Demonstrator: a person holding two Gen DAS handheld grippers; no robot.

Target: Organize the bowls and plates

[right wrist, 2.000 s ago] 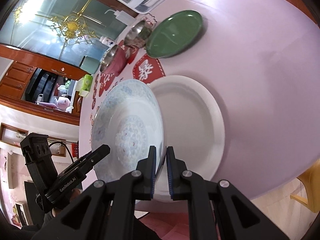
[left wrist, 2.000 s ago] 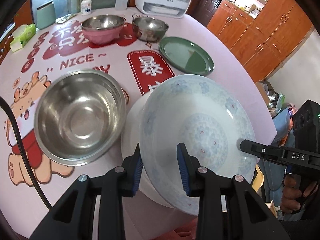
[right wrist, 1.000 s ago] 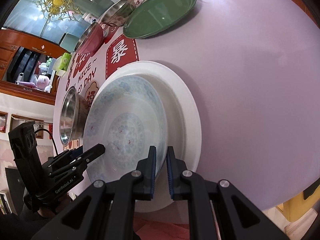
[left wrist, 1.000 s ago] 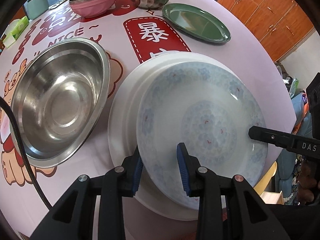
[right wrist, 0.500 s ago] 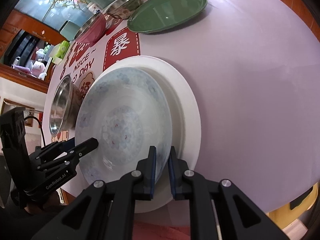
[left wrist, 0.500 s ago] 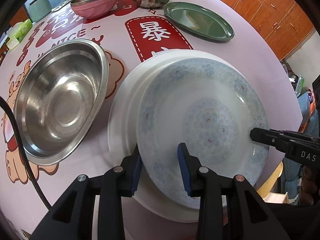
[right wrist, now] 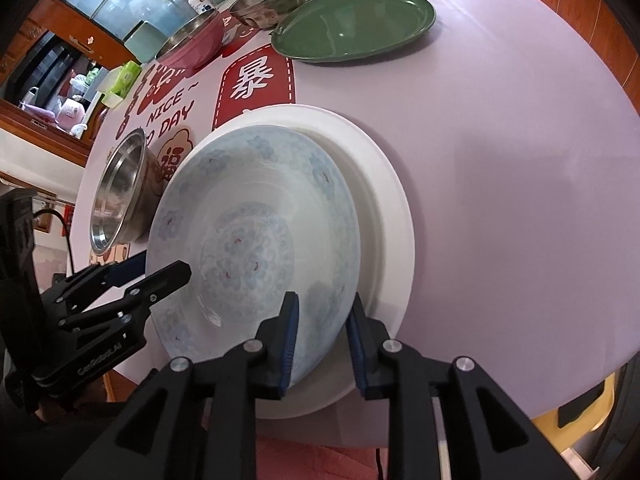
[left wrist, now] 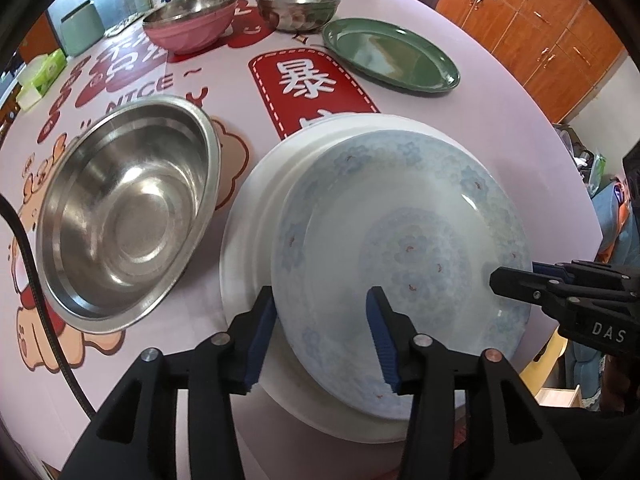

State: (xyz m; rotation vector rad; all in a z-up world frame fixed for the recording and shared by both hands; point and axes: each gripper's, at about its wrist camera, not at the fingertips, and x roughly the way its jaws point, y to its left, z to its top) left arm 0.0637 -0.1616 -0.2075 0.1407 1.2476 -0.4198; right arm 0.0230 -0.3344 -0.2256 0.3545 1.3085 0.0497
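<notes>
Two grippers were seen straddling opposite edges of the blue plate (left wrist: 404,256), which was resting inside the white plate (left wrist: 256,208) on the worktop (left wrist: 500,128), set off toward the near edge rather than centred.

Left gripper (left wrist: 322,332): jaws had just been opening. The near-left rim of the blue plate was lying between the pads, but a gap was visible on both sides. Noted as released, not gripping.

Right gripper (right wrist: 322,334): jaws had also just been opening. The near-right rim of the blue plate was passing between the pads, with neither pad seen pressing on it. Noted as released.

Key relation: each rim section was lying directly ahead of and between its own jaws, with both grippers pointed steeply down. Neither hand was judged nearer; the plate was spanned about evenly. Withdrawal was judged to call for a lift clear of the rim, since a sideways pull could drag the blue plate further off centre.

Stage judged: blue plate stacked, release nearly complete.

Remaining items noted: steel bowl (left wrist: 124,208) just left of the stack, green plate (left wrist: 390,54), pink bowl (left wrist: 190,20) and small steel bowl (left wrist: 298,2) toward the far side, all unstacked.
</notes>
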